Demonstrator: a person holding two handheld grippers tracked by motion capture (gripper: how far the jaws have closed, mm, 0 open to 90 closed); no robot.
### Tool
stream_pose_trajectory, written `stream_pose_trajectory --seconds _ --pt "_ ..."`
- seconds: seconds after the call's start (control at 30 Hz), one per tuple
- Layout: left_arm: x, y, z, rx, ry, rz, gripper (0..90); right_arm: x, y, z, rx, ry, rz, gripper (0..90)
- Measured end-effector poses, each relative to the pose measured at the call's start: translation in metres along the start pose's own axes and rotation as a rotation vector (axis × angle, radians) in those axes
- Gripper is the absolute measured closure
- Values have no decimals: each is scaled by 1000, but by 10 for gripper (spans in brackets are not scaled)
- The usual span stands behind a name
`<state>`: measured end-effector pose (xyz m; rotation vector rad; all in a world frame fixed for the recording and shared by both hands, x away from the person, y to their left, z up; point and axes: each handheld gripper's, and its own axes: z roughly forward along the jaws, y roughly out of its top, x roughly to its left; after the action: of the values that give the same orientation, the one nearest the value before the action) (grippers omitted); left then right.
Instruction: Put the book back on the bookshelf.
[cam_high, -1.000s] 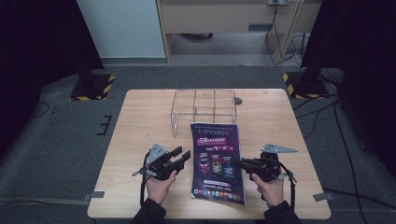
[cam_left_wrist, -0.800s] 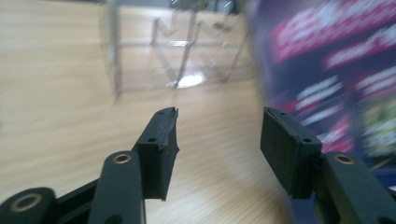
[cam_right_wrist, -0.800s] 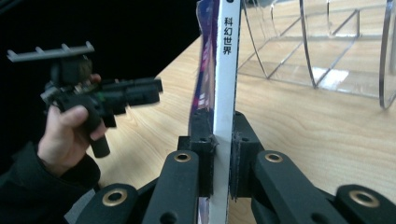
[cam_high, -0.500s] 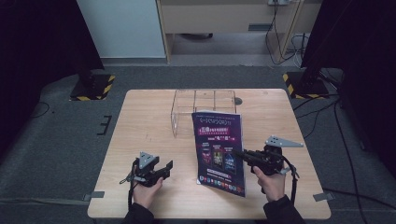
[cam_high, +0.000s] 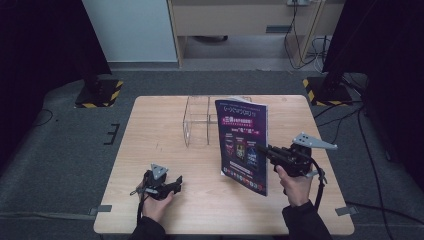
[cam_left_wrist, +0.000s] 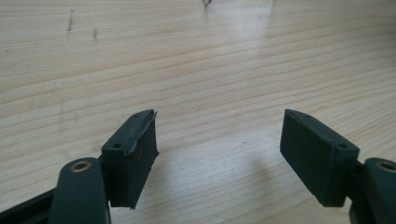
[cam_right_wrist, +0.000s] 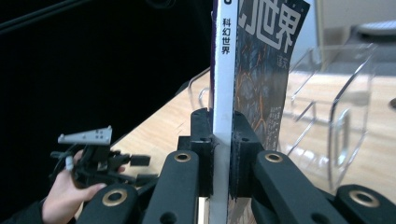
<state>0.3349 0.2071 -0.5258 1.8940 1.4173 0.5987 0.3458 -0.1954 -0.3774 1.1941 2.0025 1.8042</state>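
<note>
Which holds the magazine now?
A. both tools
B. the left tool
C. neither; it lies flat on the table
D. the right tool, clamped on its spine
D: the right tool is shut on the spine of the upright magazine; the left tool is open over bare table.

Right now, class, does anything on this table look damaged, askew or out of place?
One small flaw: on the left claw, the pad on one jaw has a frayed, peeling top edge. The magazine stands upright, pinched at its spine by the right claw; that looks deliberate.
</note>
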Motion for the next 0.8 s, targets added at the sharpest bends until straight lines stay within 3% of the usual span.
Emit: stream_pose_trajectory --seconds 0.33,0.8 --pt "5 -3 7 34 44 14 232 -1 31 -17 -94 -76 -57 831" --pt "7 -4 10 37 66 3 175 -4 43 -8 -110 -119 -73 831"
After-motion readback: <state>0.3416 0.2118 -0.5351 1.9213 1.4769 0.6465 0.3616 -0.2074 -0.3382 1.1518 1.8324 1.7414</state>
